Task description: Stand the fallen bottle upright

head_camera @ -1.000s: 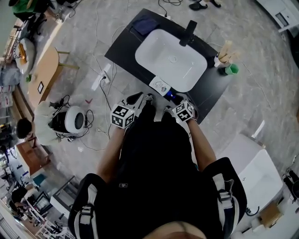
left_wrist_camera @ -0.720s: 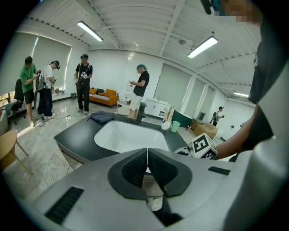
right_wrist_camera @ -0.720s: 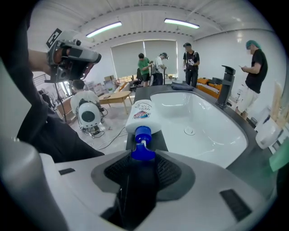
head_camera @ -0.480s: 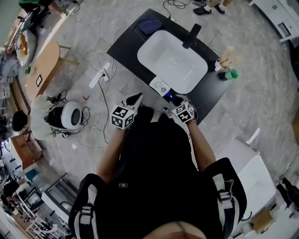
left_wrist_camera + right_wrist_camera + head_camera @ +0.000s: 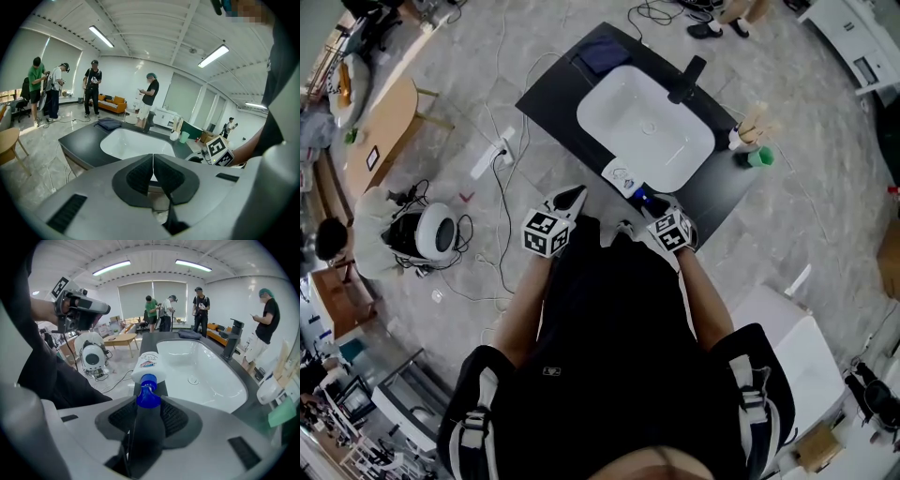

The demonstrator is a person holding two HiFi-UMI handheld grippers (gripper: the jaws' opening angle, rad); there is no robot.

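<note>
The bottle (image 5: 149, 365) lies on its side on the dark desk (image 5: 553, 98), on the narrow strip between the front rim of the white sink (image 5: 220, 376) and the desk's near edge. Its body is white, with a red-and-blue label turned up, and its blue cap points back toward the person. That cap sits right between the tips of the right gripper (image 5: 148, 401), whose two jaws stand only as far apart as the cap is wide and press on it from either side, so the right gripper is clamped on the bottle by its cap. The body reaches away from the jaws along the sink's rim.

The left gripper (image 5: 153, 161) is held just beside the right one at the desk's edge, off the bottle. Its jaws are closed together with only a hairline between the pads, and nothing is in them.

Farther out, a black faucet (image 5: 686, 77) stands at the sink's far side and a folded dark cloth (image 5: 605, 54) lies on the desk's far corner. At the desk's other end stand a green cup (image 5: 759, 157) and a pale holder with wooden sticks (image 5: 752, 120) (what the sticks are is too small to tell). On the grey floor beside the desk lie loose cables and a round white device (image 5: 439, 232) — near it crouches a person in a pale top (image 5: 370, 239). Several more people stand across the room.
</note>
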